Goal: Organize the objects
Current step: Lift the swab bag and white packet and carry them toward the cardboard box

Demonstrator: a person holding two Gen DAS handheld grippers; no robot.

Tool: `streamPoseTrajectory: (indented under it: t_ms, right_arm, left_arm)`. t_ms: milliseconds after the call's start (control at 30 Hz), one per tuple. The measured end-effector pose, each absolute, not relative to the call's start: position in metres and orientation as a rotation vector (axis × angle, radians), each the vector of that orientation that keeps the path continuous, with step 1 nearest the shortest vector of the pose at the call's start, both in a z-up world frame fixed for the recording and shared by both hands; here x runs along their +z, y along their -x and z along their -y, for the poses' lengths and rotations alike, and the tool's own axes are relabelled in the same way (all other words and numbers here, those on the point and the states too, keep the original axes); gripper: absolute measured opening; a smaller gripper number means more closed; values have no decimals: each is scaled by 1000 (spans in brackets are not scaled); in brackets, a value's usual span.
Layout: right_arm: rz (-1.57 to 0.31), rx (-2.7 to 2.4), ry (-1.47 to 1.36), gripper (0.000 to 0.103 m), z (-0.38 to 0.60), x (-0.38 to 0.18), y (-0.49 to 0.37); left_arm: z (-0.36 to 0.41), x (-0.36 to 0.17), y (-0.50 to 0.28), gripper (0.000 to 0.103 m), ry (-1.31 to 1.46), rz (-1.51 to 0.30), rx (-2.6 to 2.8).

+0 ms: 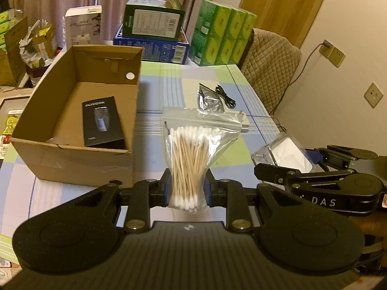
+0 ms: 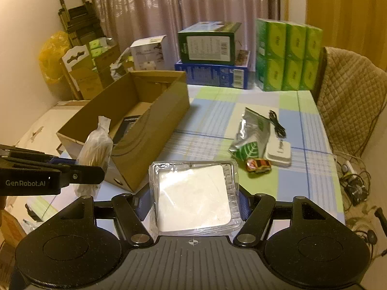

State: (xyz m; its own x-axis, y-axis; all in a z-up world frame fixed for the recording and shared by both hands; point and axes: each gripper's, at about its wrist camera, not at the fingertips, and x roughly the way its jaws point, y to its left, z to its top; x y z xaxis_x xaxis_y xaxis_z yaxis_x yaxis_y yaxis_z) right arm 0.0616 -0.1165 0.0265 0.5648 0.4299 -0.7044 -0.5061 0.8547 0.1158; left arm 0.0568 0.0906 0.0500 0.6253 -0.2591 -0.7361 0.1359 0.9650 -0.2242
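Stretching ahead of both claws is a desk (image 2: 212, 123) under a checked cloth of blue, green and pale squares, in a warm-lit room with a curtain (image 2: 183, 2) along the back wall. The left claw (image 1: 187, 189) is clenched on a zip bag of cotton swabs (image 1: 191, 154), held upright between its fingers. The right claw (image 2: 194, 201) grips a clear pack with a white pad (image 2: 193, 198) inside, its jaws pressed on both sides of it.

Ahead and to the left of the left claw sits an open cardboard box (image 1: 72, 162) with a black carton (image 1: 102, 120) lying inside. Ahead and to the right of the right claw lie a silver pouch (image 2: 251, 133), a black cable (image 2: 277, 123), a white case (image 2: 278, 153) and a small toy car (image 2: 258, 164), close together.

At the desk's far edge stand stacked boxes, a green box (image 2: 208, 43) on a blue box (image 2: 212, 75), with a green tissue pack (image 2: 287, 55) just to their right. A quilted chair back (image 2: 348, 96) stands at the desk's right edge beyond the right claw; wall sockets (image 1: 331, 53) show farther right of the left claw.

Bare cloth lies between the cardboard box and the small items, straight ahead of the right claw. The two claws hang near each other, the left one beside the box's near corner.
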Motion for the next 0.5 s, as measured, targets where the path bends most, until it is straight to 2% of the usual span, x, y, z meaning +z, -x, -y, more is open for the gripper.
streamPoseTrajectory:
  t_ms: [500]
  right_arm:
    - [-773,640,143,65,63,31,-84]
  left_arm:
    - [-161,56,-66,22,145,-855,-113]
